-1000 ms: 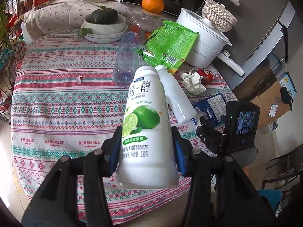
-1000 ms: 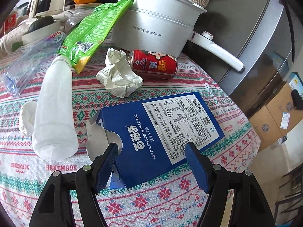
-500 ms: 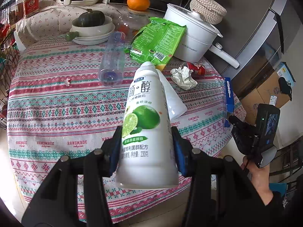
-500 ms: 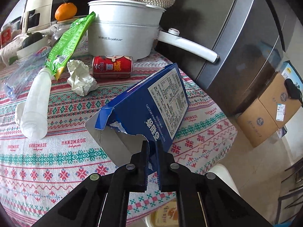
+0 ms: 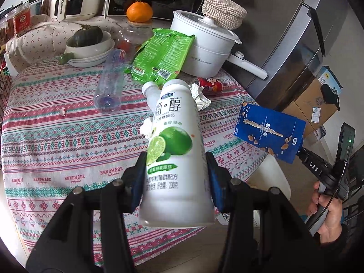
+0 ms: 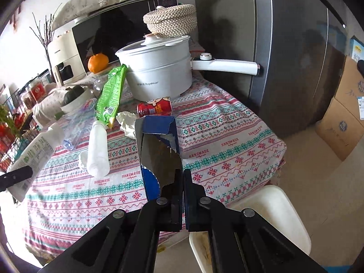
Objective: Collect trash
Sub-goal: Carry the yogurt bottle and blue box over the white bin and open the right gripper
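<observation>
Trash is the subject here, and two pieces are already off the table: a white lime-yogurt bottle (image 5: 175, 150) clamped across its lower body by the left gripper (image 5: 176, 177), its long axis running up and away from the jaws with the neck foremost, and a torn blue biscuit box (image 6: 159, 157) pinched by one thin wall in the right gripper (image 6: 183, 195), whose jaws have just been closing and now stand almost together on the cardboard. Seen from the left wrist, the box (image 5: 269, 132) hangs beyond the table's right edge, its long axis slanting out from the jaws, above a pale bin-like container (image 6: 261, 223) on the floor just off the near right corner; whether that is the trash bin cannot be told. Judged from this, the right hand is the nearer to that container, which lies below and slightly right of its jaws. Still lying on the patterned tablecloth (image 5: 56, 136) toward the far right corner are a plain white bottle (image 6: 97, 150), a crumpled tissue (image 6: 127, 122), a red can (image 6: 155, 108), a green snack bag (image 5: 159, 61) and a clear plastic bottle (image 5: 111, 82); behind them stands a white electric pot (image 6: 159, 77).
</observation>
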A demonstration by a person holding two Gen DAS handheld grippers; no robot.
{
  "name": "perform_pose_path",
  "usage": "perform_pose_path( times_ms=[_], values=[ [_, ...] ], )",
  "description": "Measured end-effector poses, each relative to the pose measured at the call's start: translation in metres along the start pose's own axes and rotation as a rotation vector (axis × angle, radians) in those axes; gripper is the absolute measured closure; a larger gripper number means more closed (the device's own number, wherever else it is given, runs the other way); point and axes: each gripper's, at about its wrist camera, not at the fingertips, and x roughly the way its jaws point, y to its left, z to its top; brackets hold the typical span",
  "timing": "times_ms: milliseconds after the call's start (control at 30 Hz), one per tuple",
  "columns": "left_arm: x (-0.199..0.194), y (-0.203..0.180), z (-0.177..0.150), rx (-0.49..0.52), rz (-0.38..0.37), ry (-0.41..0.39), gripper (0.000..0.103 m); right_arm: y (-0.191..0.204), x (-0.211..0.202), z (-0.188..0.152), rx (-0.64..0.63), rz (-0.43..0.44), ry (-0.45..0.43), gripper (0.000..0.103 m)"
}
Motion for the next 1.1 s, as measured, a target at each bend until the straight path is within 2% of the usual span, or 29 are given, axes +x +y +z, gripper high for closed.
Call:
perform_pose_path(
  times_ms=[333, 600, 833, 1100],
  values=[
    [0.002, -0.062, -0.006, 0.113, -0.112, 0.005, 0.052, -0.054, -0.070, -0.011, 0.064, -0.047, -0.045, 0.101],
    [0.017, -0.121, -0.024, 0.217, -0.205, 0.062, 0.052, -0.100, -0.111, -0.037, 0.148, -0.084, -0.033, 0.101],
    [0.035, -0.162, -0.050, 0.306, -0.239, 0.128, 0.052, -0.133, -0.092, -0.064, 0.235, -0.087, 0.091, 0.101],
    [0.052, -0.187, -0.070, 0.372, -0.248, 0.177, 0.052, -0.154, -0.052, -0.087, 0.288, -0.111, 0.233, 0.101]
  ],
)
